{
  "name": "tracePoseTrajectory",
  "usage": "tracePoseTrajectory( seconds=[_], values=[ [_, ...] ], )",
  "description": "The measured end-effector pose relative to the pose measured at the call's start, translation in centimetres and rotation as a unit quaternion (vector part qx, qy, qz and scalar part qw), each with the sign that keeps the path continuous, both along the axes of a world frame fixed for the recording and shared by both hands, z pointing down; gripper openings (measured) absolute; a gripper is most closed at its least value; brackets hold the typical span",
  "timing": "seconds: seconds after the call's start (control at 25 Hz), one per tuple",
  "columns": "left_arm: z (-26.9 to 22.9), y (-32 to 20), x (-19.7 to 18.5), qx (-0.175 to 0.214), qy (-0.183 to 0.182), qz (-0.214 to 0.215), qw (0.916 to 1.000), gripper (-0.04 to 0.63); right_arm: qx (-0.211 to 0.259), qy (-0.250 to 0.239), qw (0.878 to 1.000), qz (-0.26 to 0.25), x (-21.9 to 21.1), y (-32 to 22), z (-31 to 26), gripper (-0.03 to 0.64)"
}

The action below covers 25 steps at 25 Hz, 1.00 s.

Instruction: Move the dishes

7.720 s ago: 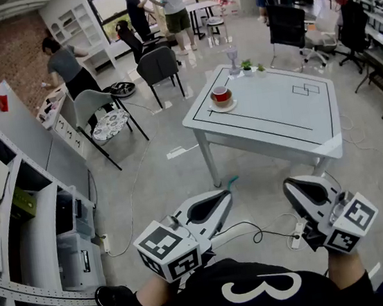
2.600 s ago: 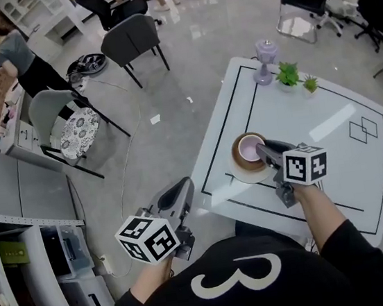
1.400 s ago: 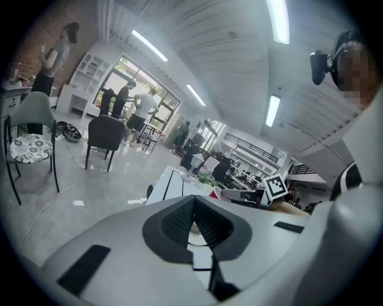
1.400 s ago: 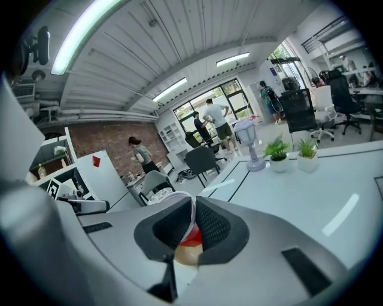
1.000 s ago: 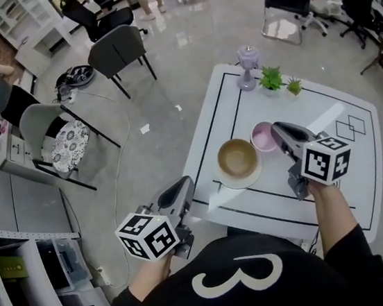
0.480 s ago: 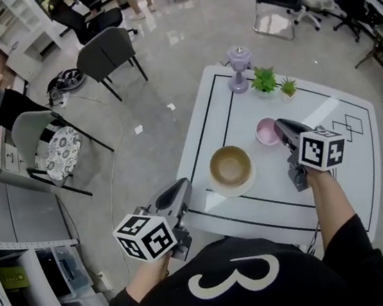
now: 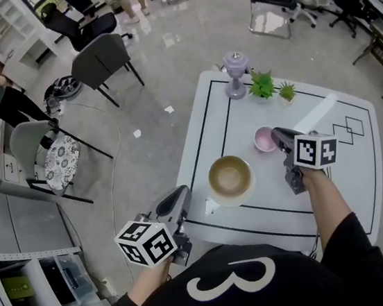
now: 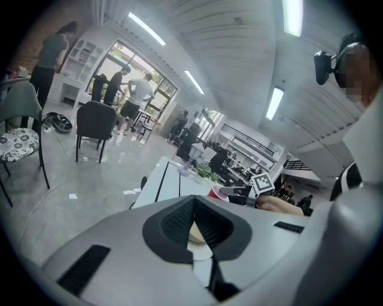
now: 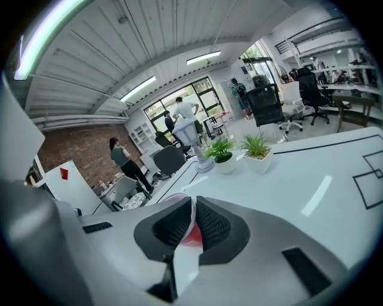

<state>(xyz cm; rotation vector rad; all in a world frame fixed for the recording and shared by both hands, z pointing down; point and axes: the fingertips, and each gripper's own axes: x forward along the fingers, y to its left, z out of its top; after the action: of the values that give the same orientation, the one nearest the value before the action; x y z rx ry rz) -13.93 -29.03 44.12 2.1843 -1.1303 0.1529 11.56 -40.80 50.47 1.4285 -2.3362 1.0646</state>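
Cup point(image 7: 264, 139) pinched by its wall in my right gripper point(image 7: 278, 135), to the right of the saucer point(image 7: 230, 179).
Head view: the cup is low at the white table point(image 7: 343, 185), apart from the saucer; I cannot tell whether it touches down. Left gripper view: my left gripper point(image 8: 194, 203) has its jaws together on nothing, off the table's near edge. Right gripper view: the pads clamp one thin red wall below the rim. I judge the cup light, stiff, glazed, slippery and breakable, so this wall pinch wants a level carry.
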Motion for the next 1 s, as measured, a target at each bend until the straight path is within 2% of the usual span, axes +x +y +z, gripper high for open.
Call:
tracePoseTrajectory(
  seconds=[0.24,0.4,0.6,0.76,1.0],
  values=[
    [0.1,-0.4,-0.3,0.0,0.0,-0.001,1.0,0.002,-0.009,0.007,1.0,0.0,-0.1,0.0,0.9,0.031],
    [0.1,-0.4,-0.4,0.0,-0.002,-0.003,1.0,0.002,-0.009,0.006,1.0,0.001,-0.1,0.1,1.0,0.081],
    [-0.1,0.0,-0.7,0.003,0.0,-0.007,1.0,0.002,0.014,0.005,1.0,0.009,0.3,0.3,-0.3,0.153],
    [-0.3,0.6,-0.8,0.007,0.004,-0.01,0.9999,0.002,0.033,0.01,0.999,-0.002,-0.1,1.6,-1.5,0.217],
    [-0.7,1.9,-0.9,0.011,0.013,-0.015,0.9997,0.002,0.057,0.01,0.997,-0.043,-2.5,4.9,-4.0,0.238]
  ],
)
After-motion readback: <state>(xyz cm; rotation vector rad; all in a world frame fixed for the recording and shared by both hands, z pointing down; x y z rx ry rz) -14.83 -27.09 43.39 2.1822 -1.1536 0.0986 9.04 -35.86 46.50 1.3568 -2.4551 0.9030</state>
